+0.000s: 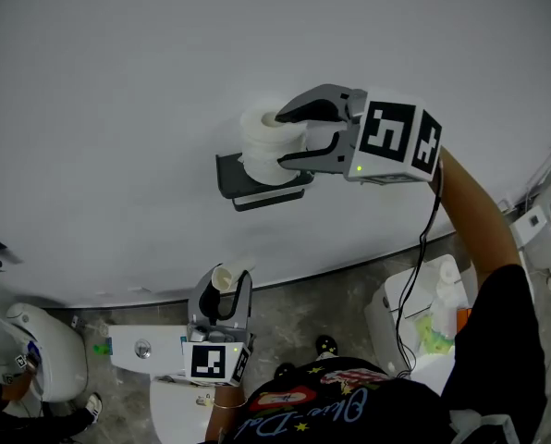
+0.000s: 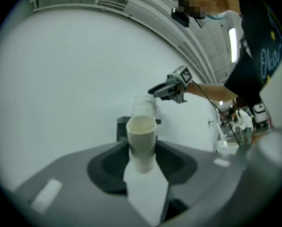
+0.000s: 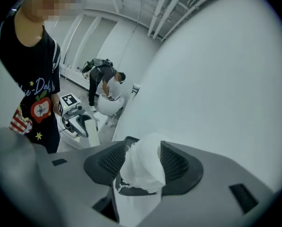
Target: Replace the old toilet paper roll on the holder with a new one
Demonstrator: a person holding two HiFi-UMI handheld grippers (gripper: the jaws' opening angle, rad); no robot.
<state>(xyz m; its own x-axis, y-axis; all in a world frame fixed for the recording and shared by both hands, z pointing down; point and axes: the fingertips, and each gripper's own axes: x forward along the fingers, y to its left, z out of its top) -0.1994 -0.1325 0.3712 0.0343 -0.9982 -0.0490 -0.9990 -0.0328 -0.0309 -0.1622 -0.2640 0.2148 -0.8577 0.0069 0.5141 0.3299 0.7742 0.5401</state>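
Head view only: dark grey holder (image 1: 227, 176) on the white wall (image 1: 118, 109), just above centre, with the new toilet paper roll (image 1: 262, 141) sitting against it.
Right gripper (image 1: 283, 140) in from 3 o'clock, jaws spread, roll between them. Right gripper view confirms the roll between the pads with a sliver of gap on the 3 o'clock side; contact on the other pad not readable.
Left gripper (image 1: 222, 299) low at 6 o'clock, jaws pinching the bare cardboard tube (image 1: 222, 278), open end up. Loose paper sheet (image 2: 145, 193) hanging off the tube, seen in left gripper view only.
Right gripper view only: second person (image 3: 103, 82) bent over a white toilet (image 3: 108, 105) at 10 o'clock, well apart.
Blank wall all around the holder, nothing near its edges.
Cistern lid (image 1: 155, 351) just beside the left gripper at 7 o'clock.
Open white bin (image 1: 391, 326) at 4 o'clock under the right forearm; white and green items inside, not identifiable.
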